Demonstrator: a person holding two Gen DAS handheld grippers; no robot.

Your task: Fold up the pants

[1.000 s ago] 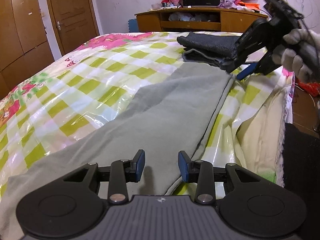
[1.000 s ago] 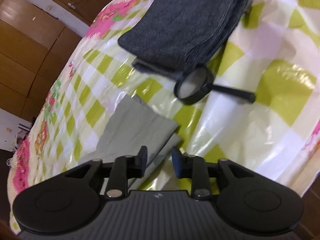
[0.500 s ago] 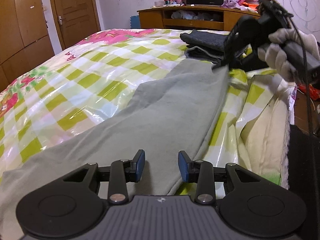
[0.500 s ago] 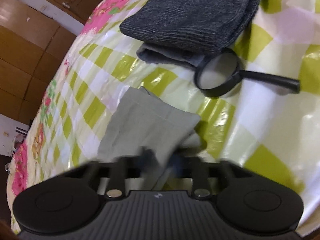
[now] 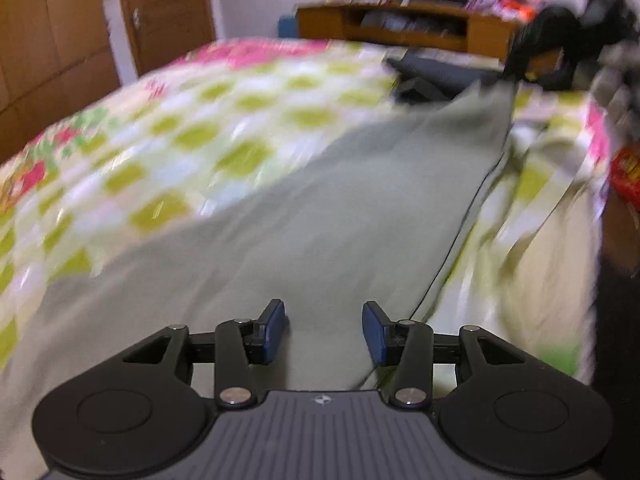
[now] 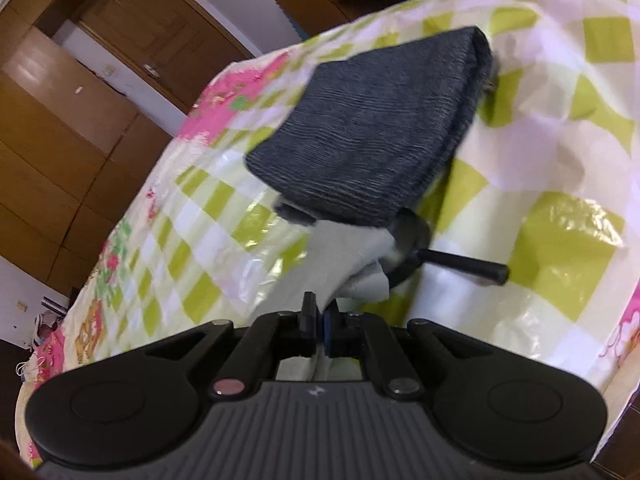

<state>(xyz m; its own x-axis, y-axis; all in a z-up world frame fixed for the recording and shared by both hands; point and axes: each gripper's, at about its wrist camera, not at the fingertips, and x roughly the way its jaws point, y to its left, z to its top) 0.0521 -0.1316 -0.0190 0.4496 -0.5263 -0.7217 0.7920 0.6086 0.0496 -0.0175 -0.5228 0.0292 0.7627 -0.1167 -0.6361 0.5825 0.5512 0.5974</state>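
Light grey pants [image 5: 320, 216] lie stretched along the bed, running from near me to the far right. My left gripper [image 5: 324, 330] is open, just above the near part of the pants, holding nothing. My right gripper [image 6: 320, 320] is shut on the far leg end of the pants [image 6: 348, 256] and lifts it off the bed. The right gripper also shows, blurred, in the left wrist view [image 5: 560, 44] at the raised far end of the pants.
A folded dark grey garment [image 6: 380, 136] lies on the checked plastic bed cover [image 6: 560, 240] just past the lifted end. A black magnifying glass [image 6: 460, 262] lies beside it, partly under the cloth. The bed's right edge [image 5: 592, 200] is close. A wooden cabinet [image 5: 400, 24] stands behind.
My right gripper closed on the leg end of the pants and raised it. The left gripper stayed open over the near part; the left view is now blurred by motion.
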